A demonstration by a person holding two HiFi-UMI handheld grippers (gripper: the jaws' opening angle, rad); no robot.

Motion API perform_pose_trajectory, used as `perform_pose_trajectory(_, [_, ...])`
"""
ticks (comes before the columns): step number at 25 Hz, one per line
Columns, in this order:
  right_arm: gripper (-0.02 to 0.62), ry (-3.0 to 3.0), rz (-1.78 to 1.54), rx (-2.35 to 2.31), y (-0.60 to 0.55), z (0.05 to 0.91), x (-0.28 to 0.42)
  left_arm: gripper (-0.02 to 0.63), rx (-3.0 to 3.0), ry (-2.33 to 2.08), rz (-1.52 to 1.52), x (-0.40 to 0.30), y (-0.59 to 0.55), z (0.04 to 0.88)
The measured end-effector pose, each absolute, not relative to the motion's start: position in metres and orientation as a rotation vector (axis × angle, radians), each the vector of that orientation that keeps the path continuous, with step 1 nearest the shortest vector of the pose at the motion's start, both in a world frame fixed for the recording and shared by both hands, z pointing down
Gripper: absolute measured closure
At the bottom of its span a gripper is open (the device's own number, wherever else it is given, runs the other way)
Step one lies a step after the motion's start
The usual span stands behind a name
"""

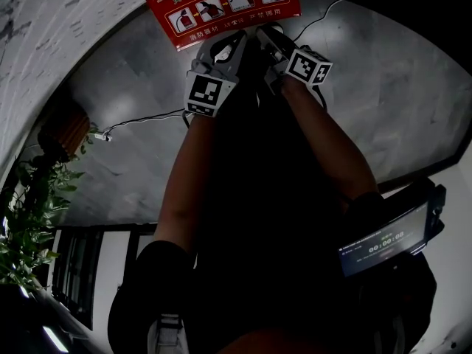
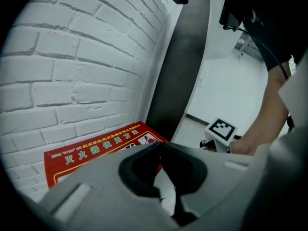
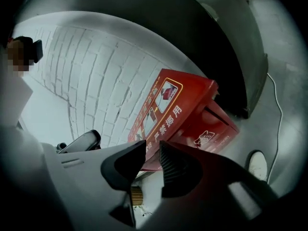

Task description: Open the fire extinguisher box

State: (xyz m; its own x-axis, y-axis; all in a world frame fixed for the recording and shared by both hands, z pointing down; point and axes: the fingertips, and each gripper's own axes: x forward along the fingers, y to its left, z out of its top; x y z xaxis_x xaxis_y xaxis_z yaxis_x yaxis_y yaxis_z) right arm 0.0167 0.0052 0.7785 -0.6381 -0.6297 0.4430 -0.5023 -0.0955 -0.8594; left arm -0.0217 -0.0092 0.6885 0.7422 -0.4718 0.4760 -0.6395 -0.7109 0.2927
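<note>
The red fire extinguisher box (image 1: 221,6) stands on the floor against a white brick wall, with a printed instruction label on its lid. Both grippers reach down to its near edge. My left gripper (image 1: 237,41) hovers over the lid (image 2: 91,153), and in the left gripper view its tips (image 2: 160,146) touch with nothing between them. My right gripper (image 1: 267,32) is close beside it. In the right gripper view its jaws (image 3: 153,148) stand a narrow gap apart with nothing in it, aimed at the box (image 3: 192,109). A dark slit shows under the lid's front edge.
The white brick wall (image 2: 72,71) backs the box, and a dark pillar (image 2: 183,57) rises to its right. A thin cable (image 1: 140,120) crosses the grey floor. A potted plant (image 1: 29,212) stands at the left. A lit screen (image 1: 387,238) hangs by the person's right side.
</note>
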Motion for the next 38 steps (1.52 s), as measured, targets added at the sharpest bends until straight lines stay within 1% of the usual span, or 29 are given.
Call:
perform_pose_trajectory(6, [0.473, 1.897, -1.928, -1.273, 0.003, 0.801, 0.012, 0.604, 2.483, -0.854, 0.516, -0.026, -0.008, 0.691])
perform_pose_trajectory(8, [0.435, 1.862, -1.946, -1.279, -0.001, 0.804, 0.01, 0.604, 2.478, -0.852, 0.519, -0.028, -0.006, 0.691])
perform_pose_trajectory(9, [0.431, 1.843, -1.959, -1.286, -0.002, 0.806, 0.01, 0.604, 2.476, -0.853, 0.52, -0.029, -0.005, 0.691])
perform_pose_trajectory(13, [0.45, 1.789, -1.996, -1.3, -0.003, 0.813, 0.011, 0.604, 2.471, -0.855, 0.513, -0.031, -0.004, 0.689])
perform_pose_trajectory(14, [0.468, 1.782, -1.998, -1.302, -0.004, 0.814, 0.011, 0.604, 2.471, -0.855, 0.511, -0.032, -0.004, 0.689])
perform_pose_trajectory(23, [0.488, 1.746, -1.997, -1.273, -0.005, 0.806, 0.012, 0.604, 2.473, -0.861, 0.507, -0.036, -0.001, 0.688])
perform_pose_trajectory(30, [0.499, 1.798, -1.955, -1.194, -0.003, 0.775, 0.011, 0.604, 2.509, -0.868, 0.496, -0.036, 0.0, 0.672])
perform_pose_trajectory(38, [0.497, 1.908, -1.823, -1.116, -0.011, 0.728, 0.011, 0.604, 2.56, -0.929, 0.42, -0.038, -0.013, 0.644])
